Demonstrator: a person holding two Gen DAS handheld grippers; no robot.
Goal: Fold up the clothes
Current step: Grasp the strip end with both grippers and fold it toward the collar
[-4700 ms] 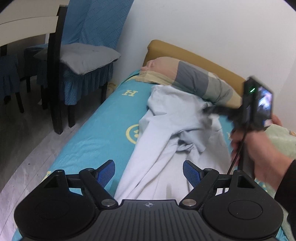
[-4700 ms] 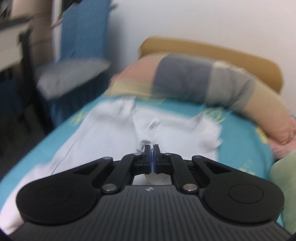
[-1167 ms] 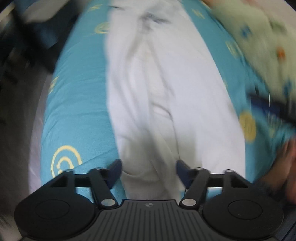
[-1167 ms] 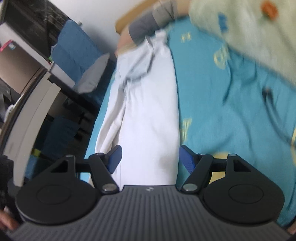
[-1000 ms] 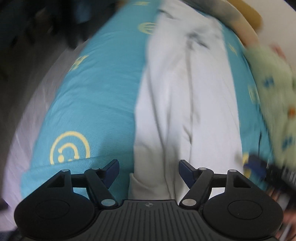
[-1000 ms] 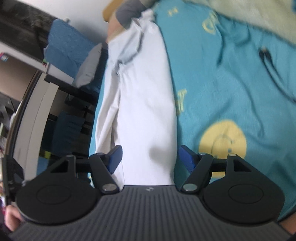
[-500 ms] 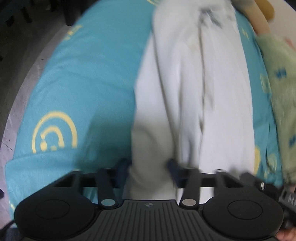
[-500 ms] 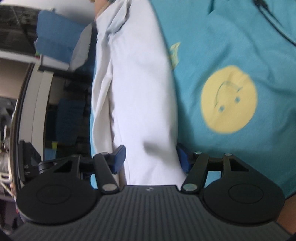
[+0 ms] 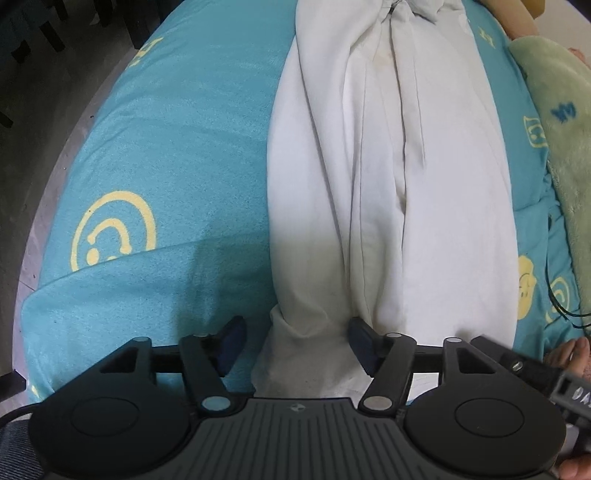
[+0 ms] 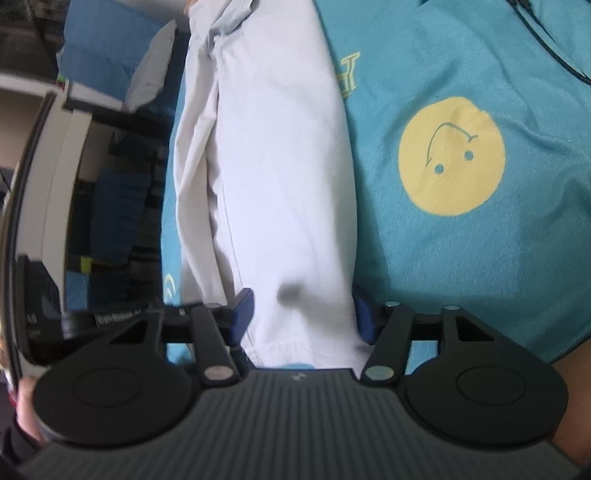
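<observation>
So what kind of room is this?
Most likely a bedroom: a bed with a teal smiley-print sheet, a white garment laid along it, a green blanket at the side, and a blue-covered chair nearby.

A bed [image 9: 177, 155] fills most of both views, covered in a turquoise sheet printed with yellow smiley faces [image 10: 451, 155] and letters. Along the right edge of the left wrist view lies a pale green fleece blanket [image 9: 557, 110]. Grey floor [image 9: 40, 122] runs down the left side of that frame, with dark chair legs [image 9: 37, 33] at the upper left. In the right wrist view, the upper left holds a blue-covered chair with a grey cushion [image 10: 147, 79] and a white furniture edge [image 10: 55, 177] (rather blurred).
</observation>
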